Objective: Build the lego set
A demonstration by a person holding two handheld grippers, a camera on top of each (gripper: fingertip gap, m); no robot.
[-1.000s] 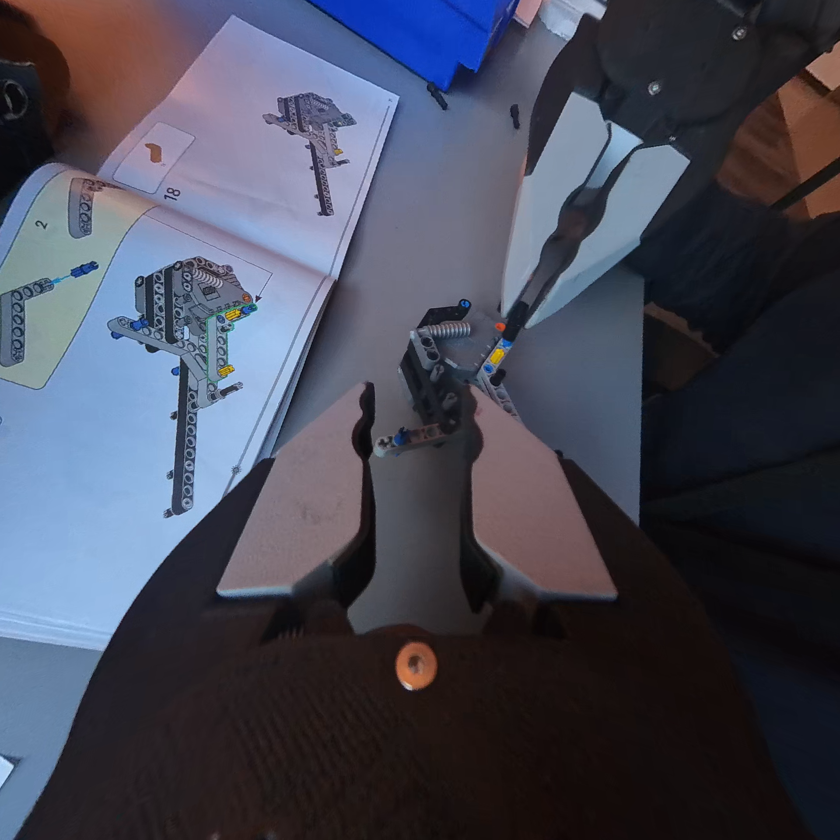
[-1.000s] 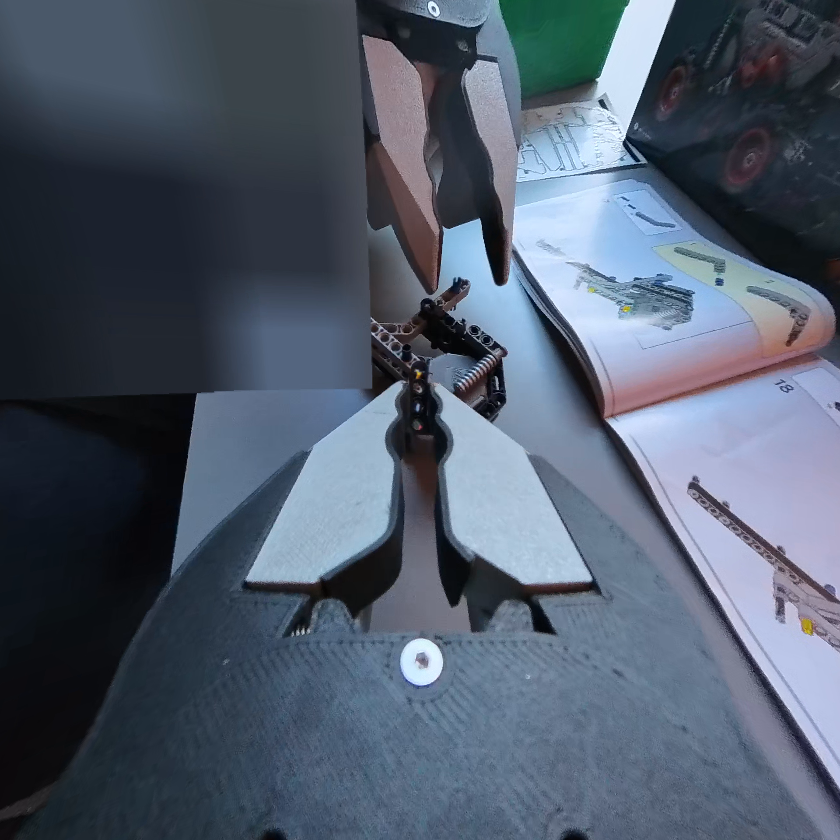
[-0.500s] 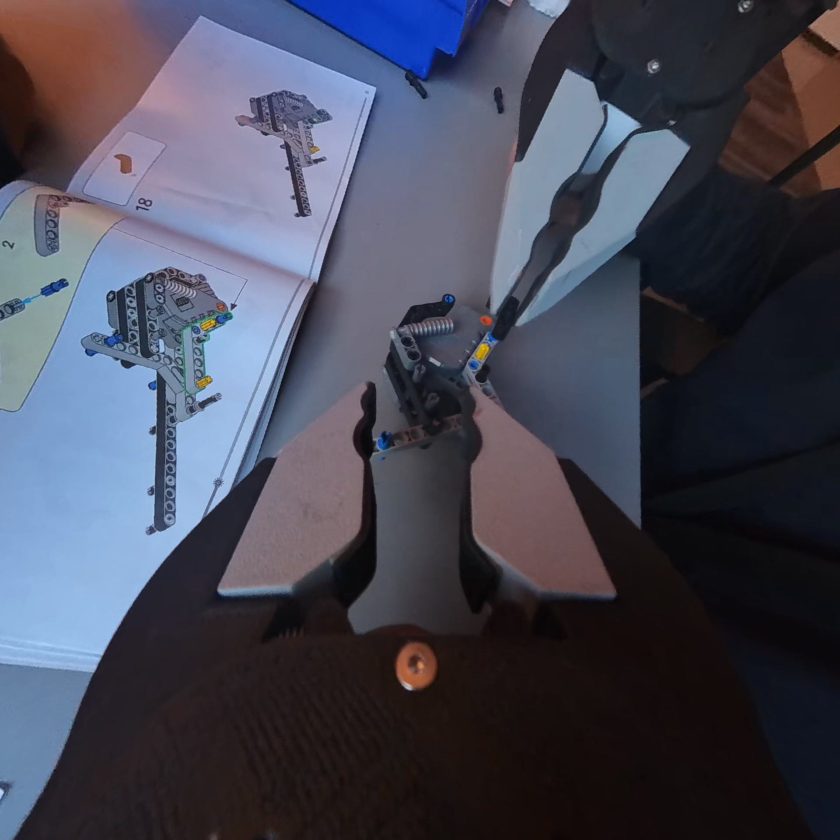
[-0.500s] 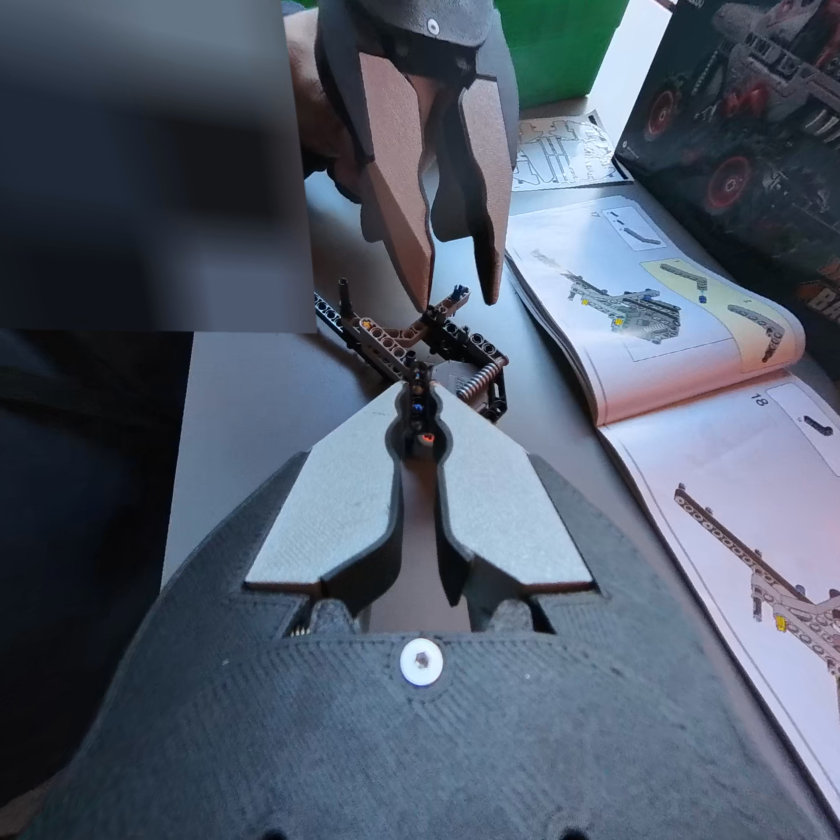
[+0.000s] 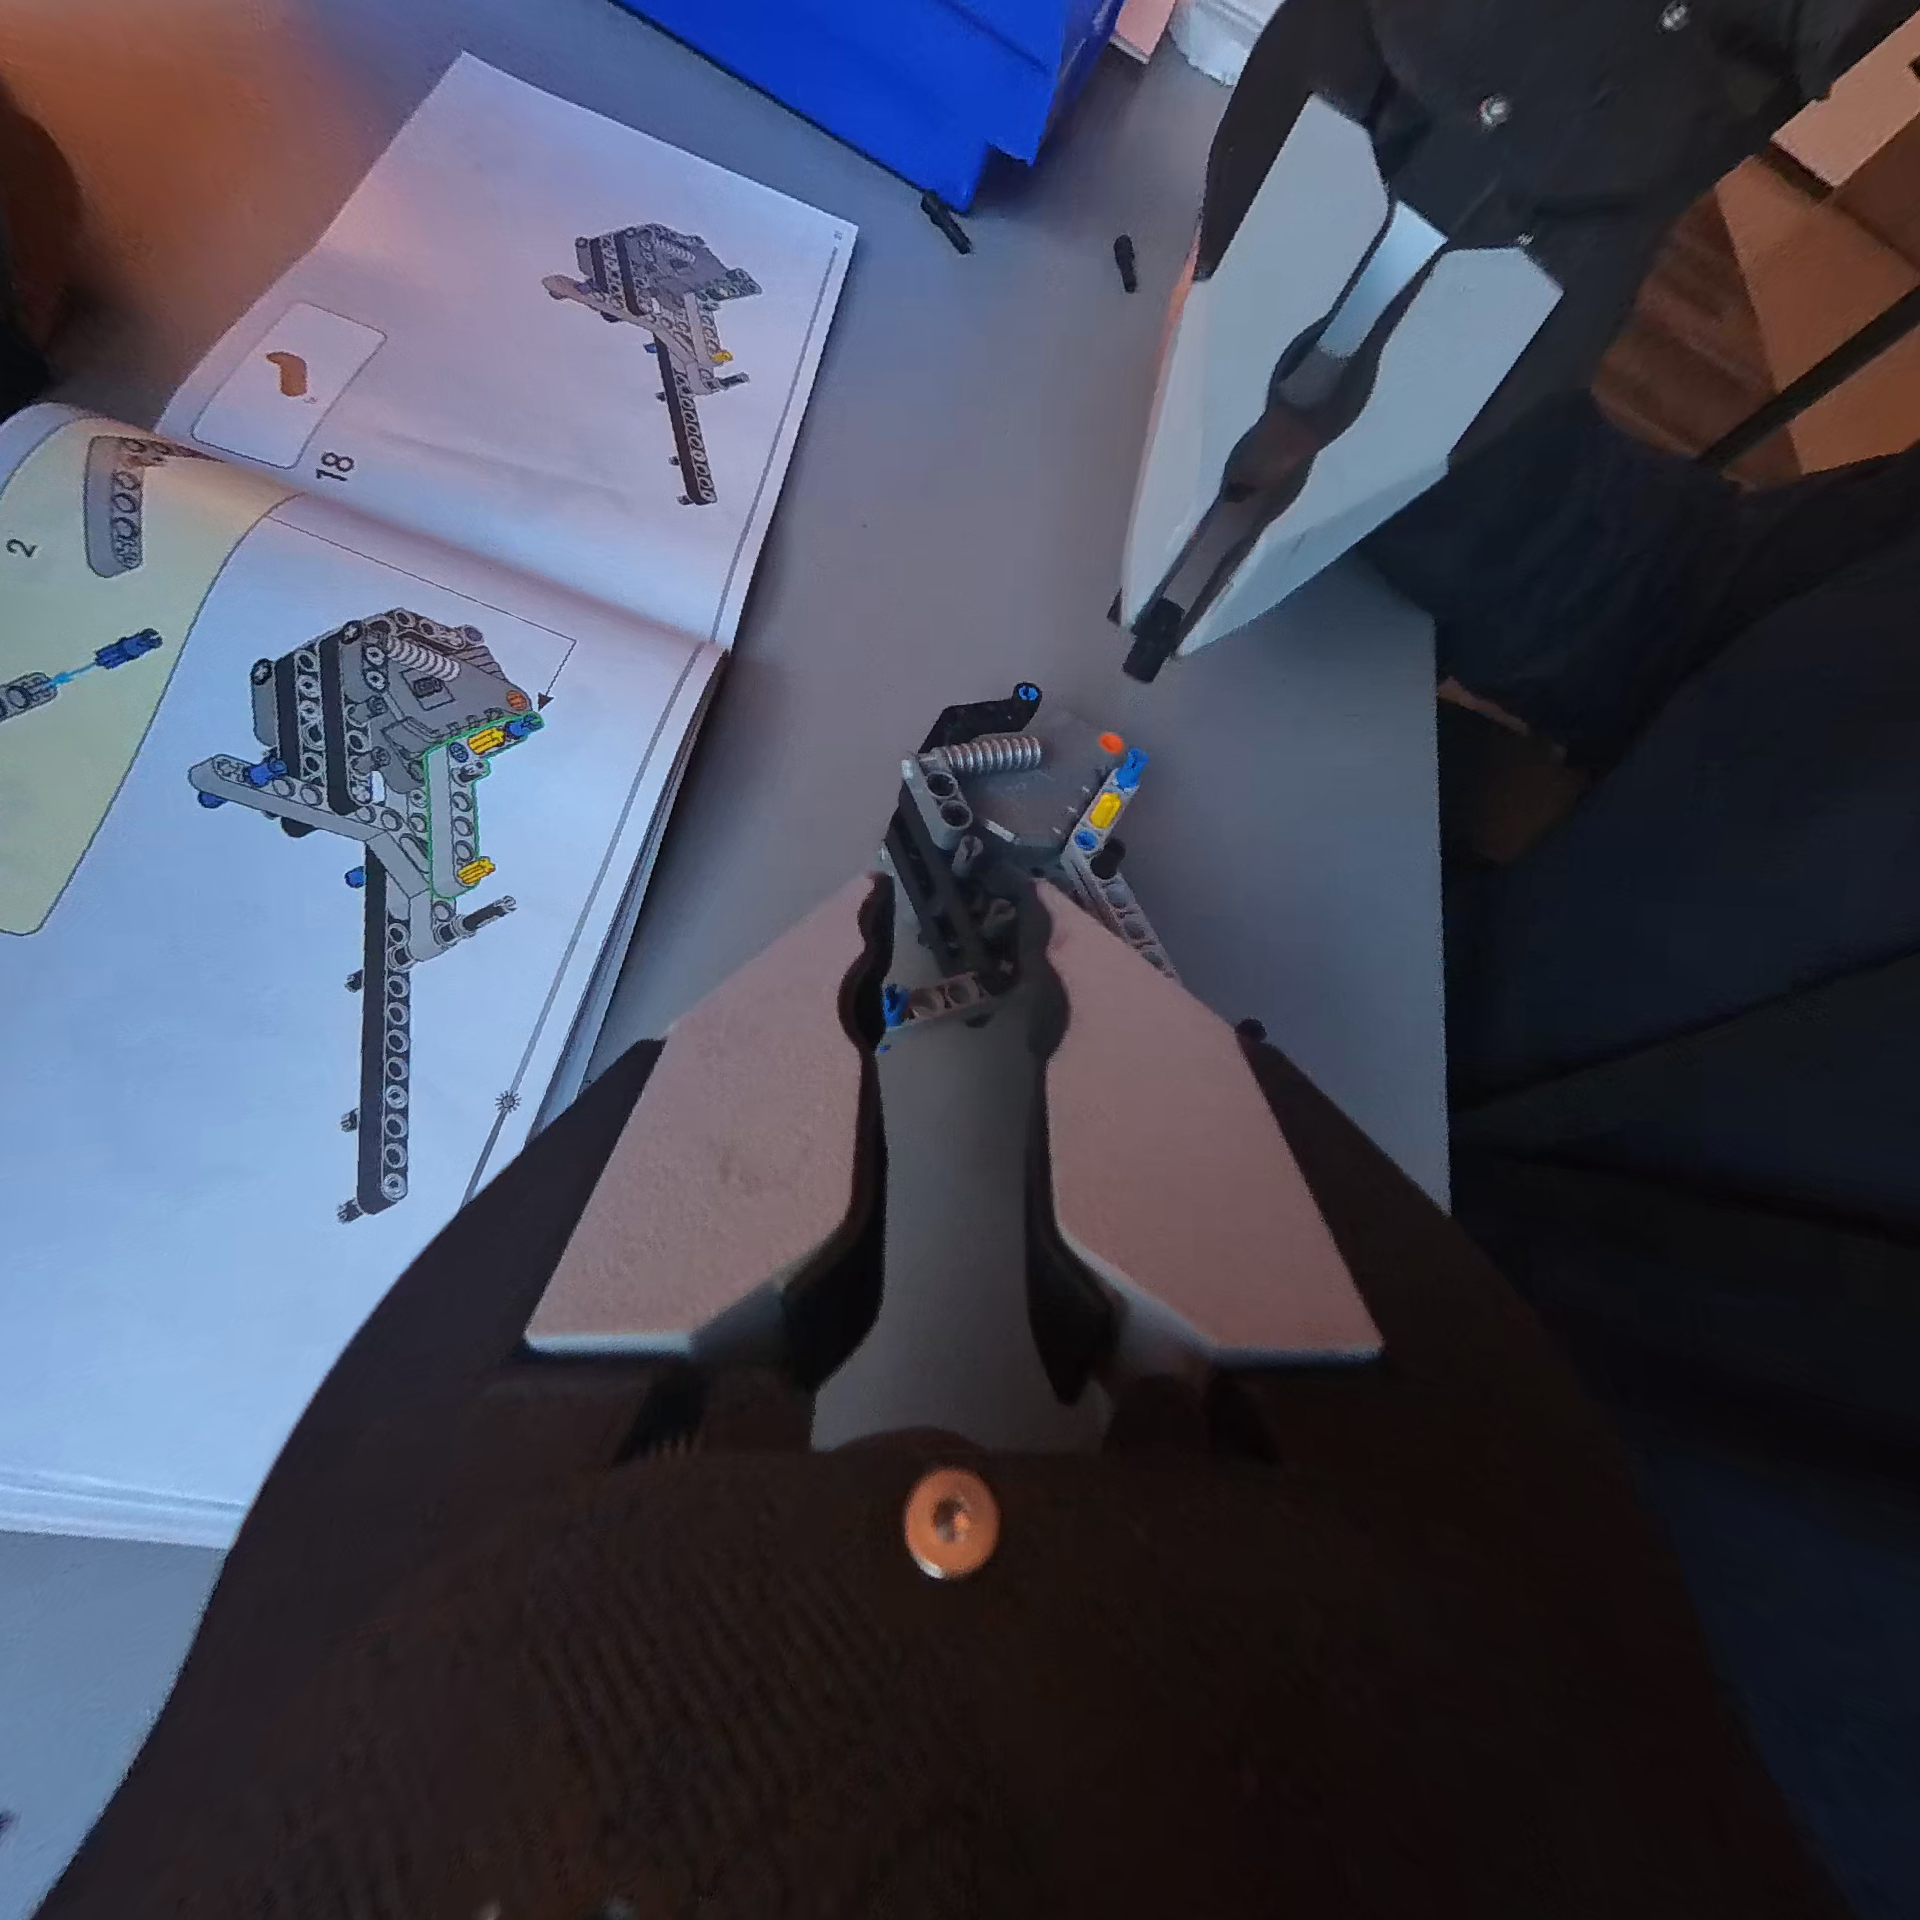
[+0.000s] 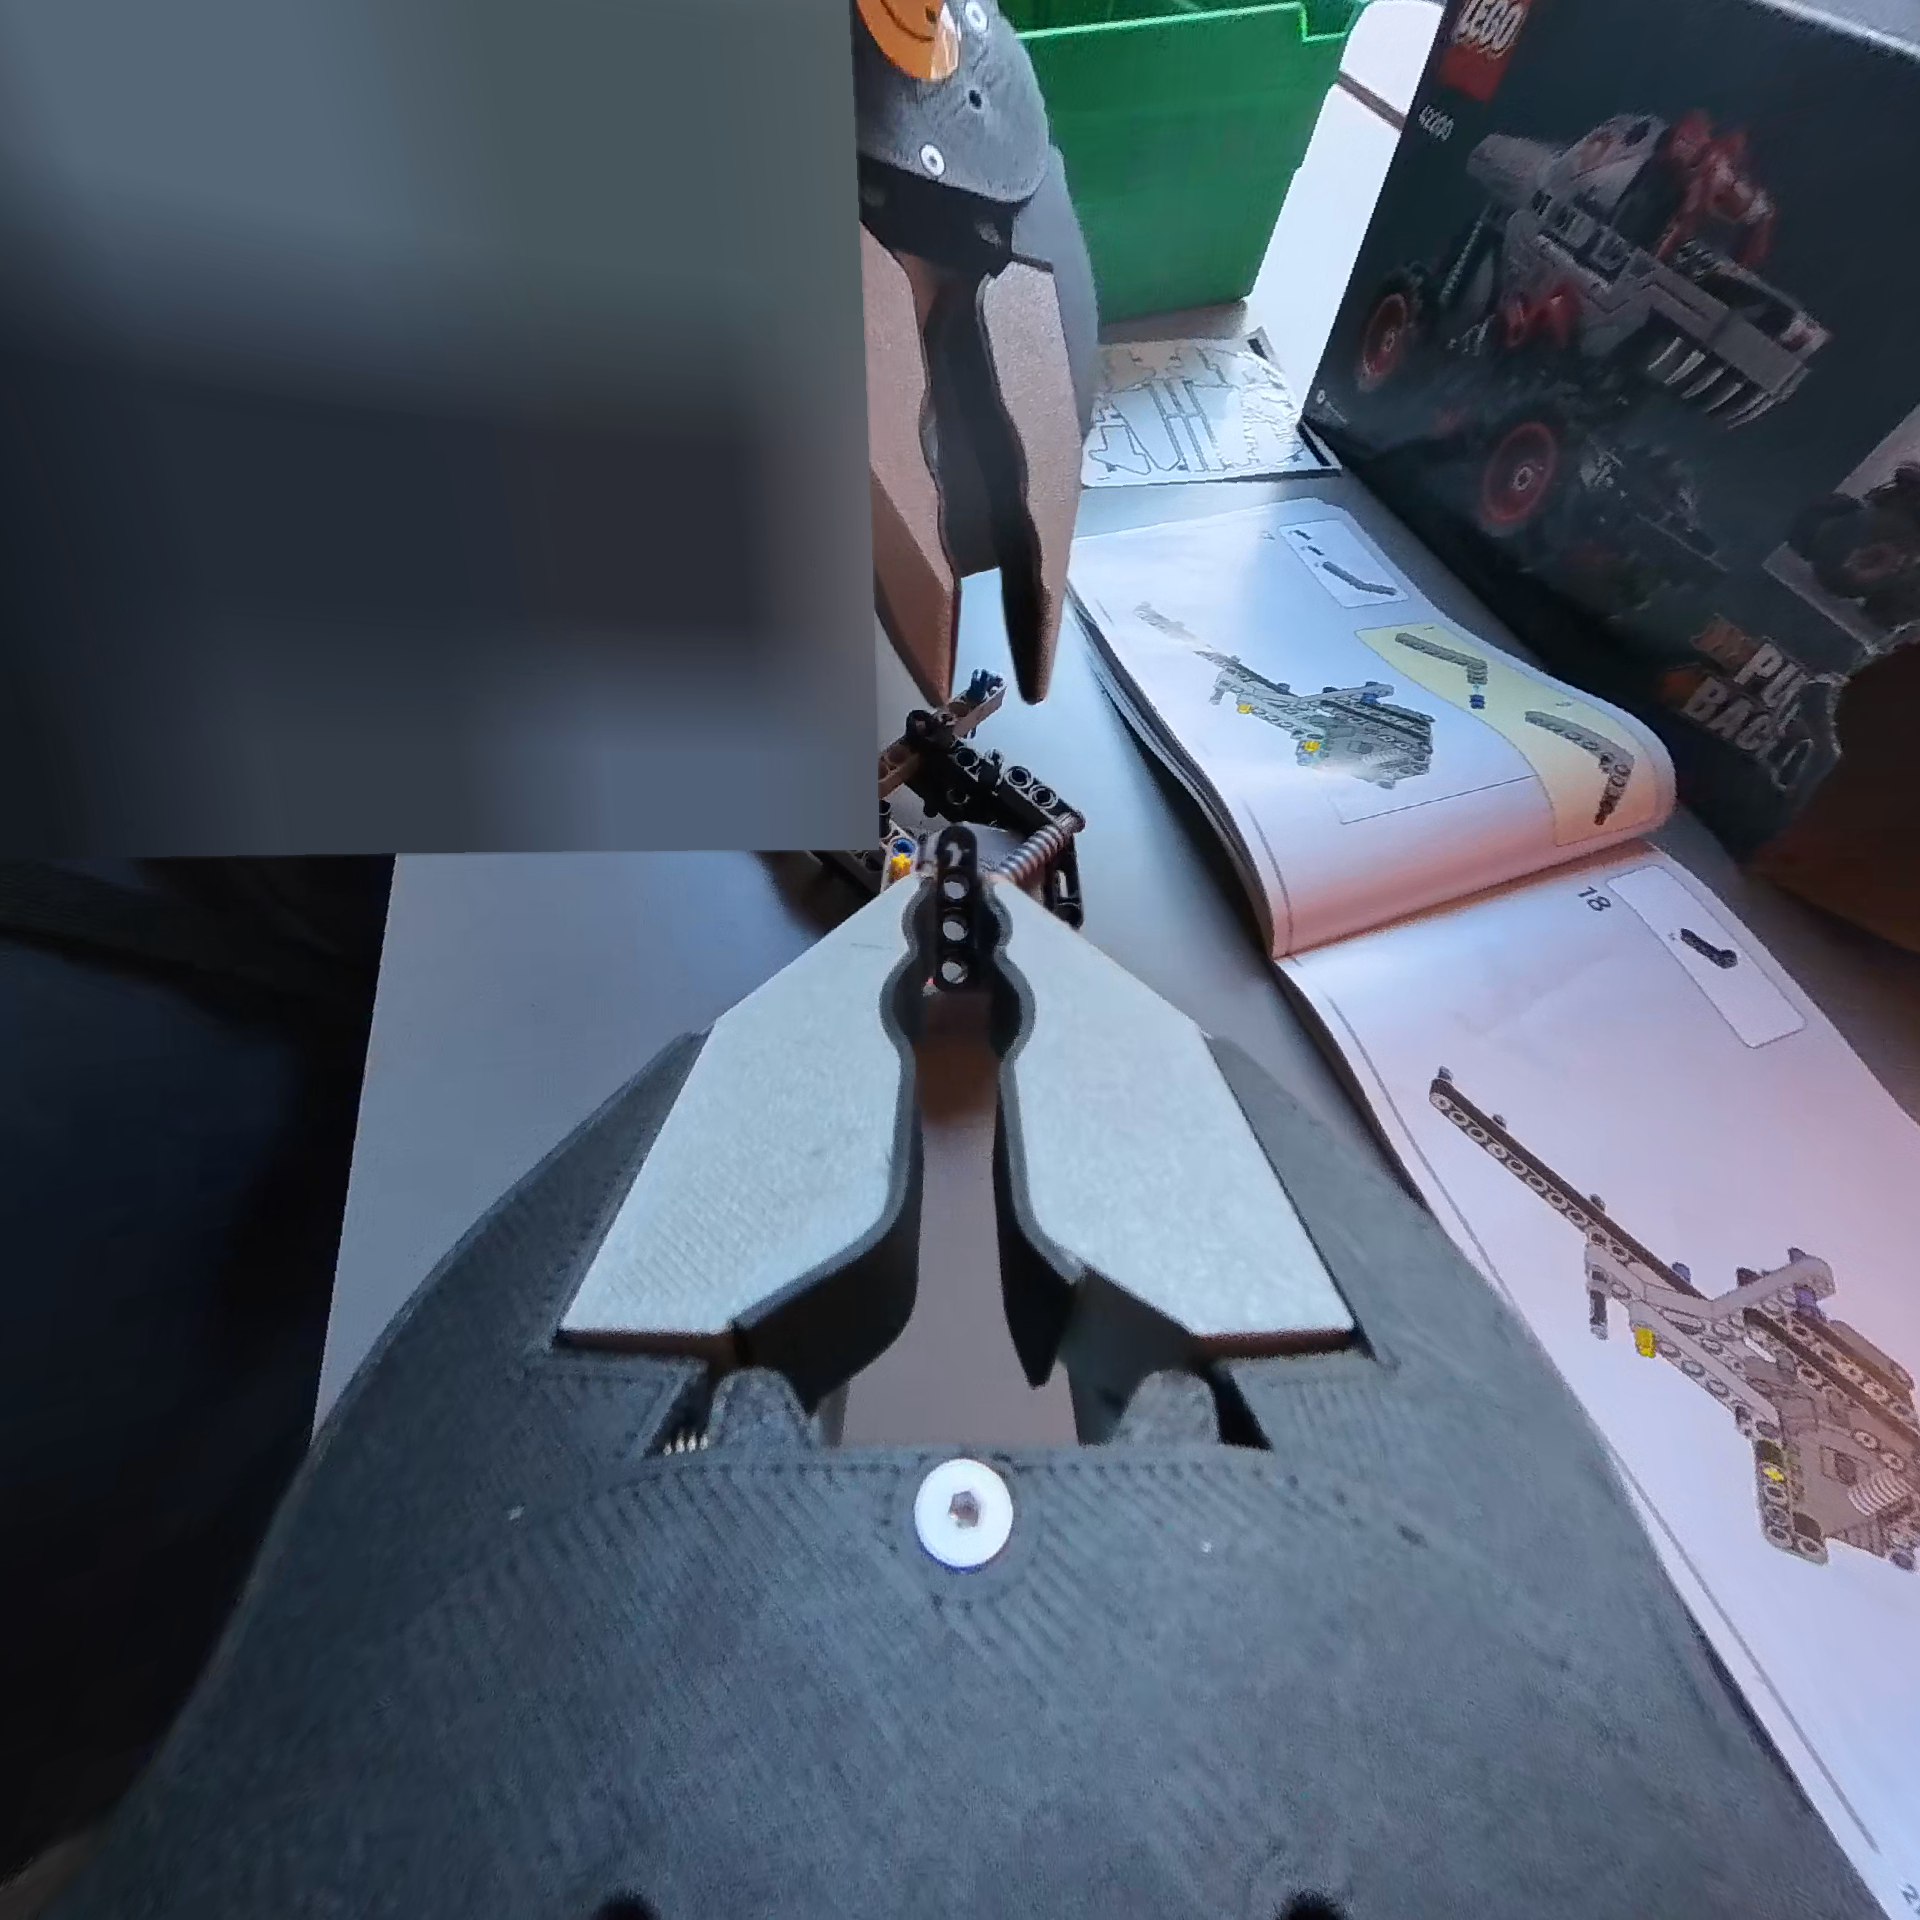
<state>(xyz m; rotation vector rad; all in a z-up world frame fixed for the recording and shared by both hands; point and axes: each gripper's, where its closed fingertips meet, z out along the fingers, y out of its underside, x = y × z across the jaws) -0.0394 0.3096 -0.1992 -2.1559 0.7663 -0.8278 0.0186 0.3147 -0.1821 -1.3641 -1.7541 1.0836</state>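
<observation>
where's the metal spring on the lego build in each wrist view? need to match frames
Left wrist view: spring lies centre, on the lego assembly, just beyond the left gripper.
Right wrist view: spring is centre, just right of the black beam in the right gripper.
Shared landmark: open instruction booklet.

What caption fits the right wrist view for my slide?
Right gripper pinching a black beam above the part-built model, instruction booklet open alongside.
</observation>
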